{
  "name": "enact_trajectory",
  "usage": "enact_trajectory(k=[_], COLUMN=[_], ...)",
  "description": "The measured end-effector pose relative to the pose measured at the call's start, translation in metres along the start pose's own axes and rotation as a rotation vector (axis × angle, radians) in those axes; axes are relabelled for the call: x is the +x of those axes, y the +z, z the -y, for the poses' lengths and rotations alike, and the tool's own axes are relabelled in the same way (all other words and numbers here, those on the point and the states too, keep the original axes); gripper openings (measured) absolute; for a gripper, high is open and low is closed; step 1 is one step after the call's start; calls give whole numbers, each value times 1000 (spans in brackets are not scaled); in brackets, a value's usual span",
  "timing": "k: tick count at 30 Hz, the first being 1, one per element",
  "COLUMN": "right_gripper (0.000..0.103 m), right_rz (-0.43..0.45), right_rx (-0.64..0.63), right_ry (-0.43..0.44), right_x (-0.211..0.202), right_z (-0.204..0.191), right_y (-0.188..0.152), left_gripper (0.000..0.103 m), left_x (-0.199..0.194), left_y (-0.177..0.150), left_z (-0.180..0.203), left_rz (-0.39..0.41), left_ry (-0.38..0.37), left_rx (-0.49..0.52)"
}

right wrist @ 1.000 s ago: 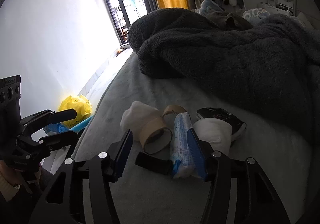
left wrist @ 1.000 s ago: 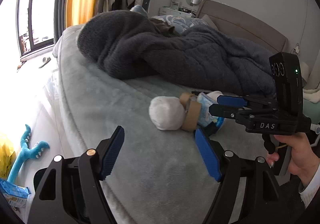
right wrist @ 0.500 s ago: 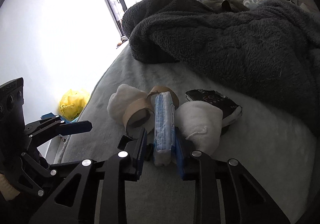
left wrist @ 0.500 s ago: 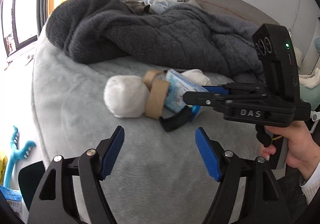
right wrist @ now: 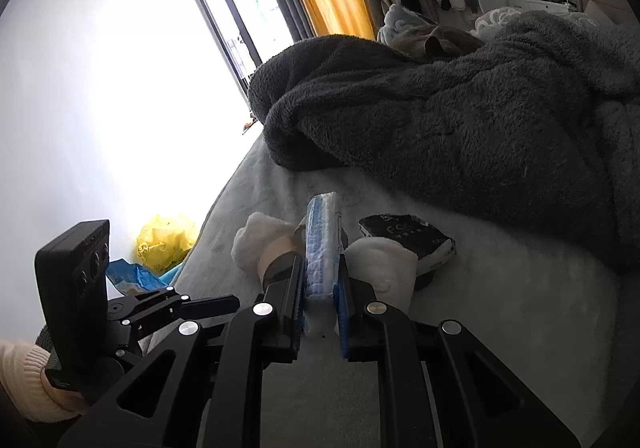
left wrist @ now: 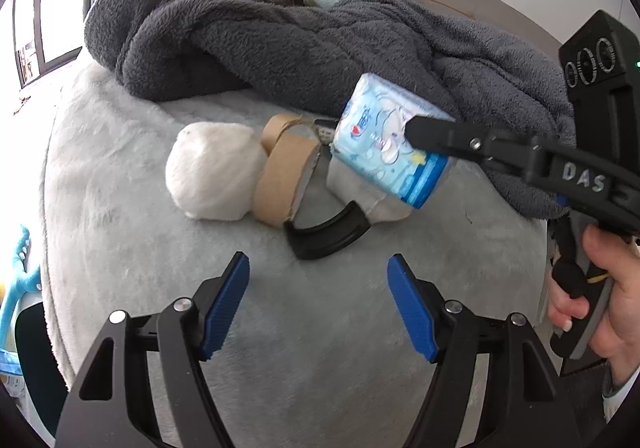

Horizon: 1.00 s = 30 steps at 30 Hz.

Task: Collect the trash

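Observation:
My right gripper [right wrist: 320, 280] is shut on a light blue tissue pack [right wrist: 322, 244], held just above the grey bed; the pack also shows in the left wrist view [left wrist: 390, 145]. On the bed lie a white wad [left wrist: 214, 173], brown cardboard tape rolls [left wrist: 286, 177], a curved black plastic piece [left wrist: 326, 234], a second white wad [right wrist: 380, 264] and a black wrapper [right wrist: 406, 238]. My left gripper [left wrist: 318, 302] is open and empty, a little short of the black piece.
A dark grey fleece blanket [left wrist: 300, 35] is heaped behind the trash. The bed's edge [right wrist: 216, 207] falls to the floor on the left, where a yellow bag [right wrist: 166, 242] and blue packaging [right wrist: 130, 276] lie. A blue toy [left wrist: 18, 276] lies by the bed.
My right gripper closed on the tissue pack and lifted it off the bed. My left gripper moved closer to the pile and stayed open.

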State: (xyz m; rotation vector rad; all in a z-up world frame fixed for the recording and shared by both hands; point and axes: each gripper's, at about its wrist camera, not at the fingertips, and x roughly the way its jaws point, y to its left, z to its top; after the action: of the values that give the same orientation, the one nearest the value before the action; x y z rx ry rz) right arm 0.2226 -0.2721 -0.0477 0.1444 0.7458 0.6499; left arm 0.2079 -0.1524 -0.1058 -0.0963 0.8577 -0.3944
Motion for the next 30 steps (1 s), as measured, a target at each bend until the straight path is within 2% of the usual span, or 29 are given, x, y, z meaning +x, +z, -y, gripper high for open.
enact_trajectory(k=[6, 15, 20, 22, 30], right_gripper=[14, 14, 14, 14, 14], right_rz=[46, 58, 57, 54, 79], right_rx=[15, 38, 47, 48, 37], right_ry=[-3, -15, -8, -1, 23], right_x=[-18, -30, -32, -32, -33], right_z=[7, 21, 23, 22, 7], right_y=[2, -2, -4, -3, 10], left_gripper=[72, 71, 60, 51, 47], left_x=[11, 25, 31, 33, 19], left_y=[3, 10, 11, 11, 7], left_z=[7, 9, 9, 9, 1], left_rz=[-2, 1, 5, -3, -7], left_ry=[33, 81, 95, 101, 59], left_rx=[-32, -128, -171, -167, -139])
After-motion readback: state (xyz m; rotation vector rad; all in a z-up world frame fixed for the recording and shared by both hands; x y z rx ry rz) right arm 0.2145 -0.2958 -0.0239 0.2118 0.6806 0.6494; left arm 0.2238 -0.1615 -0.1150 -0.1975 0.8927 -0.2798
